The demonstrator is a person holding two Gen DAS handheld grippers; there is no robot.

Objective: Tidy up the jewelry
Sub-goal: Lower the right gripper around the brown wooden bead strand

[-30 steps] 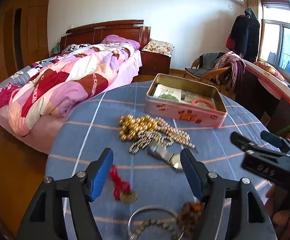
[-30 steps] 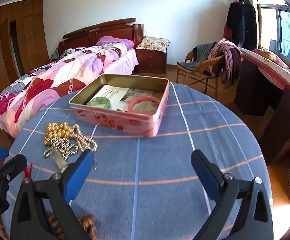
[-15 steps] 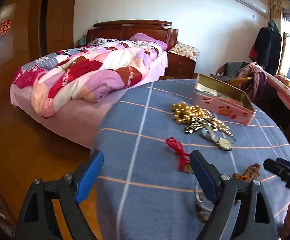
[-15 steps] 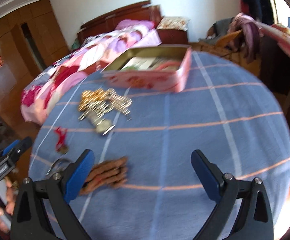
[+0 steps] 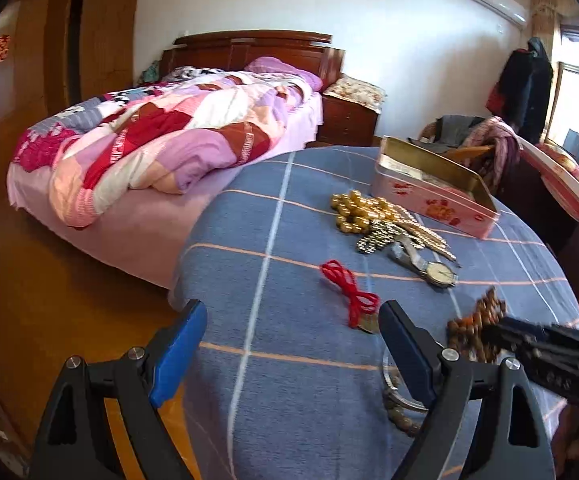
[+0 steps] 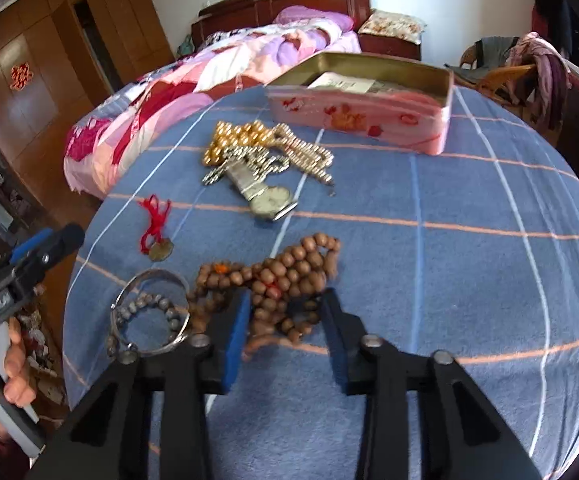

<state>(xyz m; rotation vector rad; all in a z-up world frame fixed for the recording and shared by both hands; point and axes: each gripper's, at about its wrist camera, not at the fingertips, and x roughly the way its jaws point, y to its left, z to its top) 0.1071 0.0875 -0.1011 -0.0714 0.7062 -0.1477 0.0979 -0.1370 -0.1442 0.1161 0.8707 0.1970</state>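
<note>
The brown wooden bead string (image 6: 285,280) lies on the blue checked tablecloth (image 6: 429,280), between the narrowed fingers of the right gripper (image 6: 285,336); contact cannot be determined. The left gripper (image 5: 289,360) is spread wide, holding nothing, at the table edge. The wristwatch (image 6: 267,196) and pink tin (image 6: 361,108) lie beyond.

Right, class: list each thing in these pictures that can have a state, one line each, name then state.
left gripper: open, empty, above the table's edge.
right gripper: partly closed around the wooden bead string, grip not yet certain.
wooden bead string: heaped on the cloth.
pink tin: open, papers inside.
wristwatch: lying flat, face up.
red cord pendant: loose on the cloth.
silver bangle: lying flat.
gold bead necklace: piled.
</note>
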